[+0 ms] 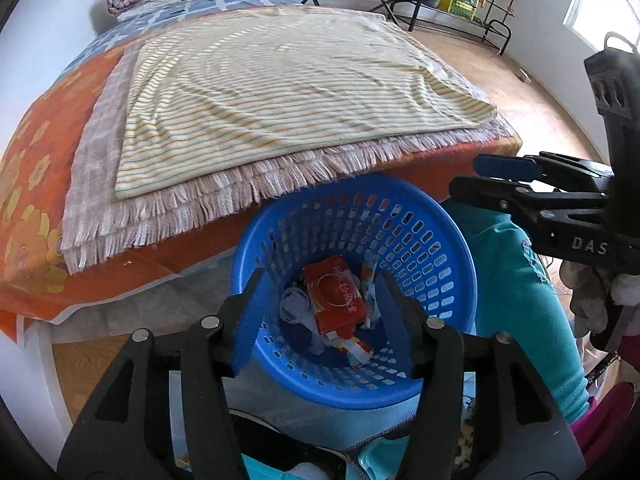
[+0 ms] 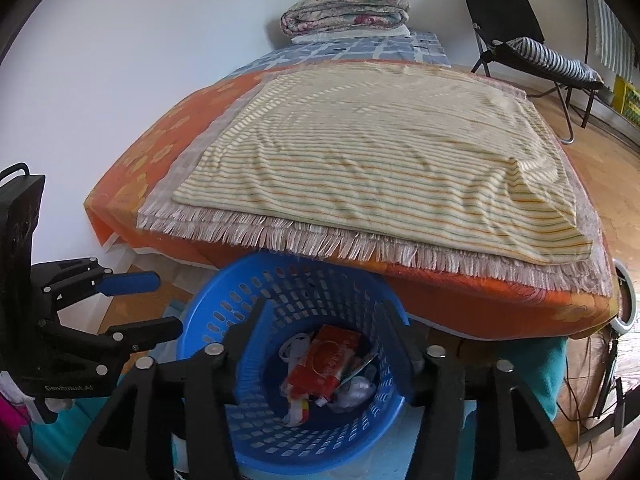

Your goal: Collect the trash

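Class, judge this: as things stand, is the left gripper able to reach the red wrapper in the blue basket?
Probably yes: the left gripper is open above the blue basket, and nothing covers the red wrapper.

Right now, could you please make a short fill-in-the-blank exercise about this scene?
1. The trash lies inside a basket whose colour is ____.
2. The biggest wrapper in it is mostly ____.
3. Both the left gripper and the right gripper have ____ jaws, holding nothing.
4. The striped cloth lies on the ____.

Missing words: blue; red; open; bed
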### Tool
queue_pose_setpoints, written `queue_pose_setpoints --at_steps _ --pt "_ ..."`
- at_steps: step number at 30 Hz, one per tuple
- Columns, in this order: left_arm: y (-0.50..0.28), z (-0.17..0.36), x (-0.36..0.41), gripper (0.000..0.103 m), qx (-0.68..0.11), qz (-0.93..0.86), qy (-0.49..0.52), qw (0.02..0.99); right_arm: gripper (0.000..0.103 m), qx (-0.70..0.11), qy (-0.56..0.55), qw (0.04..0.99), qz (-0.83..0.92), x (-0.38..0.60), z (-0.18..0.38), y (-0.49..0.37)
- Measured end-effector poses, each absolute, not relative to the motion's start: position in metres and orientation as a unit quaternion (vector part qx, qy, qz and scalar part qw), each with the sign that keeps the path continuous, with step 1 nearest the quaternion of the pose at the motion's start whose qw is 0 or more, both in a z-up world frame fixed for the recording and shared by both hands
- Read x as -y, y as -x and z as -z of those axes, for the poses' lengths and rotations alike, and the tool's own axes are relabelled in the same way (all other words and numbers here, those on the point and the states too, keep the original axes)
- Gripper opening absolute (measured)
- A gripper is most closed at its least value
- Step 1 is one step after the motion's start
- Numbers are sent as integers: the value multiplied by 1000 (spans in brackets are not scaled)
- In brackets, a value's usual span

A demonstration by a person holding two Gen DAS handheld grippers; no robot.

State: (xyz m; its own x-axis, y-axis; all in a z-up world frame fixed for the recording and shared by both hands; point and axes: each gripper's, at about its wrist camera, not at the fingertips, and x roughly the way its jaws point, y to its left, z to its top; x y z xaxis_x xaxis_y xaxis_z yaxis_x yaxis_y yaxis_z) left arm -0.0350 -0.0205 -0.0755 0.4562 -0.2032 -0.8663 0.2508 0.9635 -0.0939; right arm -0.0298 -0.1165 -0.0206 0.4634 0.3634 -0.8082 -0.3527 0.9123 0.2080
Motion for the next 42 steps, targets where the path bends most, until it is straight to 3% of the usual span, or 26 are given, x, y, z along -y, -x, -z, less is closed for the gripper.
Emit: queue_pose_setpoints --at_steps 3,4,6,13,16,24,28,42 --pt "34 73 18 58 -502 126 -21 855 78 -467 -2 861 -202 118 15 30" --pt "33 72 16 64 -502 123 -20 856 83 -465 -1 862 -200 118 14 29" --pt "32 69 14 71 -497 118 -16 859 87 -459 4 867 -194 119 10 29" --pt "27 56 5 71 -483 98 -11 870 100 -438 24 882 -172 120 -3 30" --pt "24 51 0 78 -478 90 -6 873 101 -430 26 888 -163 122 -8 29" --pt "13 25 -5 78 -448 71 -8 891 103 -411 28 900 -146 126 -23 23" --pt "4 11 -8 87 -431 64 -3 900 103 -400 29 905 -141 127 -32 19" --pt "-32 -31 -19 87 -365 38 28 930 103 -366 15 921 -135 133 -61 -7"
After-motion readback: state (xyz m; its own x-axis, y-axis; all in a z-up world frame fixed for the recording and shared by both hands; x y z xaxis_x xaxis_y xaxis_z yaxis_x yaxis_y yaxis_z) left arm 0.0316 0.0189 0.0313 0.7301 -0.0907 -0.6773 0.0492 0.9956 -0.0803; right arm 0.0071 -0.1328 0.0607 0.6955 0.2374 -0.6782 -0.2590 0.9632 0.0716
